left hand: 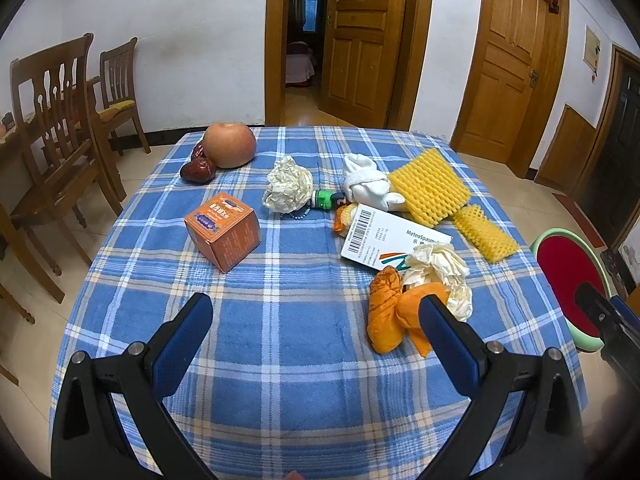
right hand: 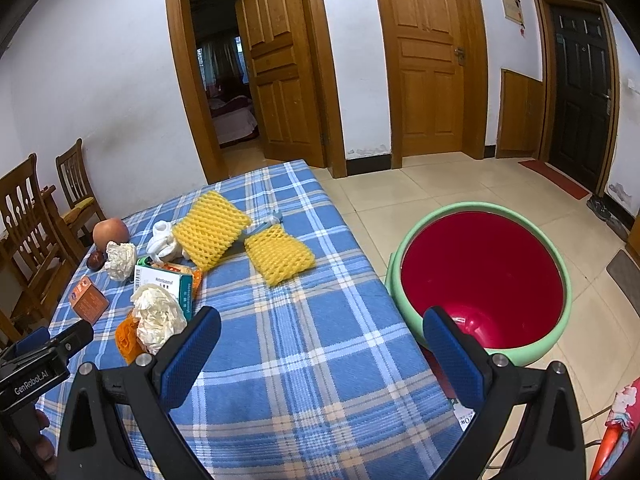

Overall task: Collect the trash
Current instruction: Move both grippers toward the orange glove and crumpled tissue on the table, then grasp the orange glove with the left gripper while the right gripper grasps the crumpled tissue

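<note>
Trash lies on the blue plaid table (left hand: 280,320): two crumpled tissues (left hand: 289,185) (left hand: 438,270), orange peels (left hand: 390,312), two yellow foam fruit nets (left hand: 430,188) (left hand: 486,233), a white medicine box (left hand: 384,236) and an orange box (left hand: 222,230). My left gripper (left hand: 316,316) hovers open over the near table, its right finger in front of the peels. My right gripper (right hand: 320,332) is open above the table's right edge. Beside the table stands the red bin (right hand: 480,276) with a green rim. The peels (right hand: 128,334) and a tissue (right hand: 158,318) lie left of my right gripper.
An apple (left hand: 230,145) and red dates (left hand: 197,171) sit at the far left corner. A white rolled sock (left hand: 366,184), a small green bottle (left hand: 328,199) and a bead string lie mid-table. Wooden chairs (left hand: 52,120) stand left. Doors and tiled floor (right hand: 460,188) lie beyond.
</note>
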The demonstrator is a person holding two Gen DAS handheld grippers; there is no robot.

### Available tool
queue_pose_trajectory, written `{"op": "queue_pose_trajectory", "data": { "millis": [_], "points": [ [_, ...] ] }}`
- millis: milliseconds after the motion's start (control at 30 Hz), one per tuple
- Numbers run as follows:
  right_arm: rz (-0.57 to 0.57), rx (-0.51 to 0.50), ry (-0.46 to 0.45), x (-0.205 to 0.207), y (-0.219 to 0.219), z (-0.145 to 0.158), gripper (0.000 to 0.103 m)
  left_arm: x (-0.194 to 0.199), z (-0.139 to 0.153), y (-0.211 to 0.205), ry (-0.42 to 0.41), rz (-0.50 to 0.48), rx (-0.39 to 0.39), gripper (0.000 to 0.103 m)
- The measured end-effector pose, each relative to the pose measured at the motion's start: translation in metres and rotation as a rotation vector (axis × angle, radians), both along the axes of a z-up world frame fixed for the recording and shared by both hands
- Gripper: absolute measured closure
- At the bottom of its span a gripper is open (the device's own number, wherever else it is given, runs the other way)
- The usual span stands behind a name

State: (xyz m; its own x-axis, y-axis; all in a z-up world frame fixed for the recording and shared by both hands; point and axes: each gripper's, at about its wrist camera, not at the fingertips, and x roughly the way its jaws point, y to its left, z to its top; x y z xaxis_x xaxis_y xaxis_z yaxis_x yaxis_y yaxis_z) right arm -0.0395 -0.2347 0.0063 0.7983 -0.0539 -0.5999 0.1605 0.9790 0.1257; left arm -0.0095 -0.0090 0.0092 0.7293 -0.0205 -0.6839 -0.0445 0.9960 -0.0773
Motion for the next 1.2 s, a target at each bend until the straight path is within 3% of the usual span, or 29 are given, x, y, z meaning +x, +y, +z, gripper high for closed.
{"op": "queue_pose_trajectory", "data": {
  "millis": [767, 1133, 1200],
  "points": [
    [-0.008, 0.000, 0.000, 0.000, -0.005, 0.000, 0.000, 0.002, -0.001, -0.010, 0.006, -0.029, -0.003, 0.001],
    [-0.035, -0.002, 0.010, 0.004, -0.024, -0.004, 0.000, 0.013, -0.008, -0.037, 0.031, -0.116, -0.019, 0.002],
    [-0.037, -0.002, 0.015, 0.005, -0.026, -0.005, 0.000, 0.017, -0.013, -0.039, 0.046, -0.132, -0.032, 0.007]
  ]
}}
